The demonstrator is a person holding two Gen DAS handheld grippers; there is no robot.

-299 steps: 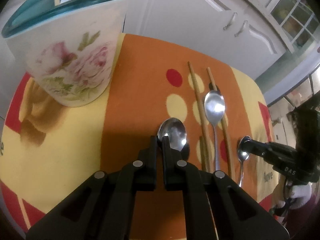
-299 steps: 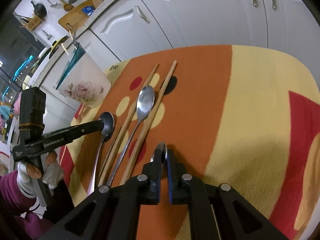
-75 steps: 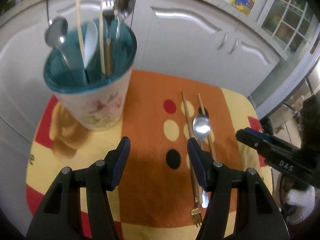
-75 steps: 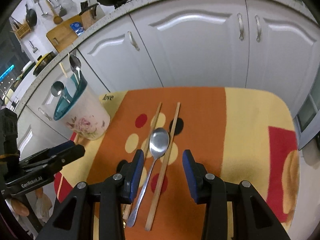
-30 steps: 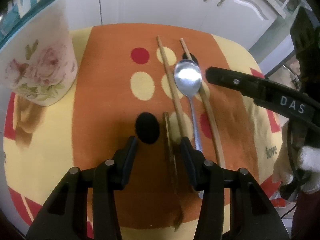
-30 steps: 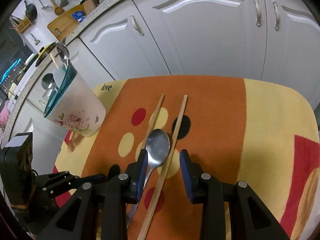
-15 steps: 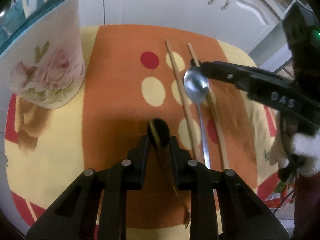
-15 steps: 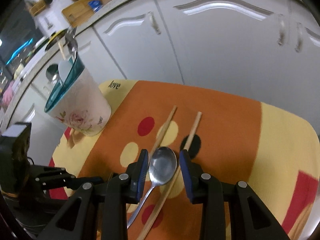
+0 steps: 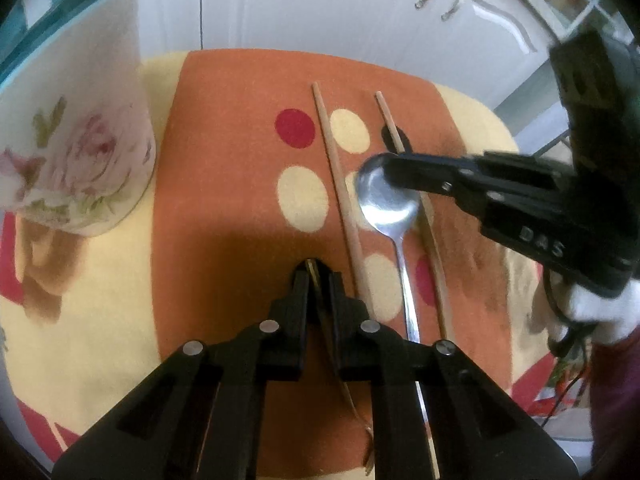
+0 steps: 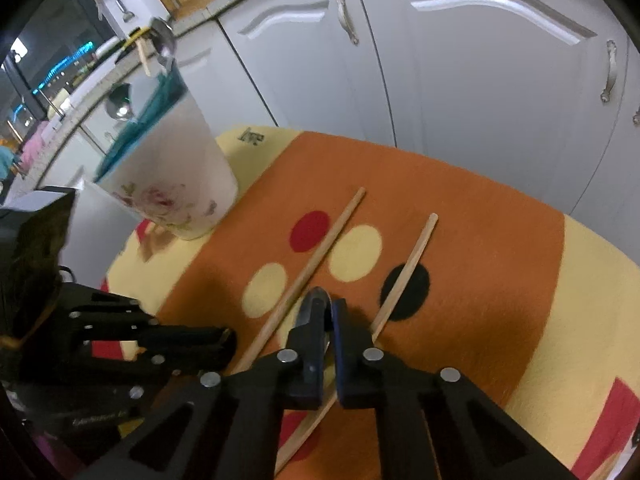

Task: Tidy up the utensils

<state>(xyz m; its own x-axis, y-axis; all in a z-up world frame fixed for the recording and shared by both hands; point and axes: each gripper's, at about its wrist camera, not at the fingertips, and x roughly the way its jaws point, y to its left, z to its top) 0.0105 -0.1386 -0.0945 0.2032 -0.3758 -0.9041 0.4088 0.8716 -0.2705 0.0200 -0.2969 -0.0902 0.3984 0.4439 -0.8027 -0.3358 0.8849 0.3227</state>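
A thin gold fork (image 9: 362, 424) lies on the orange cloth, its handle end between the fingers of my left gripper (image 9: 318, 276). The jaws are closing, with a narrow gap still beside the handle. A steel spoon (image 9: 380, 204) lies between two wooden chopsticks (image 9: 340, 184) (image 9: 434, 264). My right gripper (image 9: 390, 166) comes in from the right and is shut on the rim of the spoon's bowl. In the right wrist view that gripper (image 10: 328, 306) pinches the spoon (image 10: 318, 294), and the left gripper (image 10: 226, 340) is low on the left.
A tall floral cup (image 9: 76, 152) with a teal rim stands on the cloth's left side and holds several utensils (image 10: 160, 46). The patterned cloth (image 9: 240, 140) covers a small table. White cabinet doors (image 10: 460, 92) stand close behind it. A gloved hand (image 9: 600, 312) holds the right gripper.
The left jaws have narrowed from wide open to a slim gap around the fork handle. The right gripper has rolled, moved onto the spoon's bowl and shut on it.
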